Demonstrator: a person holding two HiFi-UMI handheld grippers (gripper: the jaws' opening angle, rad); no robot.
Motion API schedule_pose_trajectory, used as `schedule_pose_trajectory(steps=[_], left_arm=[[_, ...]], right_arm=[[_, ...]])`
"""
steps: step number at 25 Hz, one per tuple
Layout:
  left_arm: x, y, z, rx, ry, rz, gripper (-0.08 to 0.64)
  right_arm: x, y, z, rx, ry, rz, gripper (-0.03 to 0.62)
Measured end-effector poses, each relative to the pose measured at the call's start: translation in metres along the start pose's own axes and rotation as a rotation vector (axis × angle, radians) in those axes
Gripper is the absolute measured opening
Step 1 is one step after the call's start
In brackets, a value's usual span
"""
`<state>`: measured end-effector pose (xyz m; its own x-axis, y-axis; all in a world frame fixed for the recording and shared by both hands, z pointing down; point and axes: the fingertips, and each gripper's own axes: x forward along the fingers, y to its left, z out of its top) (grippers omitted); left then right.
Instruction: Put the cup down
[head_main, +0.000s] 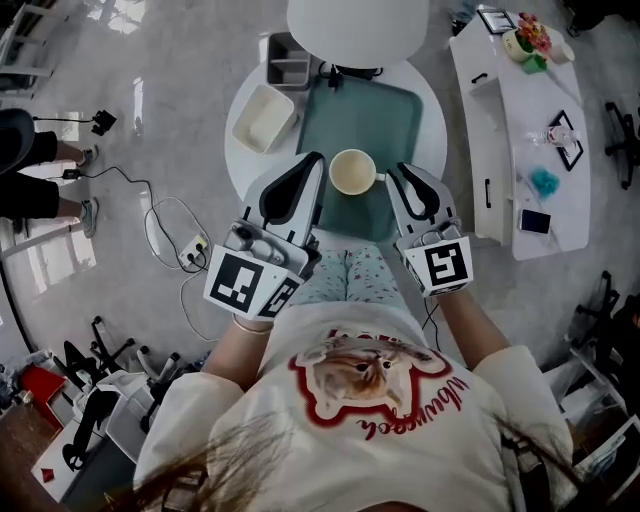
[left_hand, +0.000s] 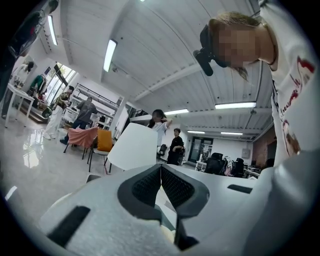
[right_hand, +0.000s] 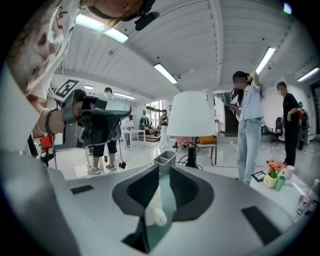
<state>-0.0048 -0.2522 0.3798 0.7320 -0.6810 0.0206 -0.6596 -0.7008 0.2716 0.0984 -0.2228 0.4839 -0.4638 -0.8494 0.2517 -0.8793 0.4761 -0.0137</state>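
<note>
A cream cup (head_main: 352, 172) is over the near part of a green tray (head_main: 400, 115) on the round white table (head_main: 436, 110), its handle pointing right. My right gripper (head_main: 393, 179) is shut on that handle. In the right gripper view the cream cup handle (right_hand: 156, 212) shows pinched between the jaws of my right gripper (right_hand: 164, 169). I cannot tell whether the cup rests on the tray or hangs just above it. My left gripper (head_main: 318, 161) is shut and empty just left of the cup. The left gripper view shows my left gripper (left_hand: 161, 168) with its jaws pressed together.
A cream tub (head_main: 262, 117) lies on the table left of the tray, with a grey divided box (head_main: 290, 60) behind it. A white chair (head_main: 357, 25) stands at the far side. A long white side table (head_main: 530, 130) with small items is to the right. Cables (head_main: 170, 230) lie on the floor.
</note>
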Motion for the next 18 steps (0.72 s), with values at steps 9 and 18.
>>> schedule_pose_trajectory(steps=[9, 18], left_arm=[[-0.006, -0.016, 0.032, 0.055, -0.035, -0.023, 0.017], [-0.014, -0.026, 0.067, 0.136, -0.094, -0.023, 0.017]], right_arm=[[-0.008, 0.0, 0.093, -0.008, -0.132, 0.004, 0.05], [-0.011, 0.024, 0.164, -0.102, -0.224, 0.065, 0.049]])
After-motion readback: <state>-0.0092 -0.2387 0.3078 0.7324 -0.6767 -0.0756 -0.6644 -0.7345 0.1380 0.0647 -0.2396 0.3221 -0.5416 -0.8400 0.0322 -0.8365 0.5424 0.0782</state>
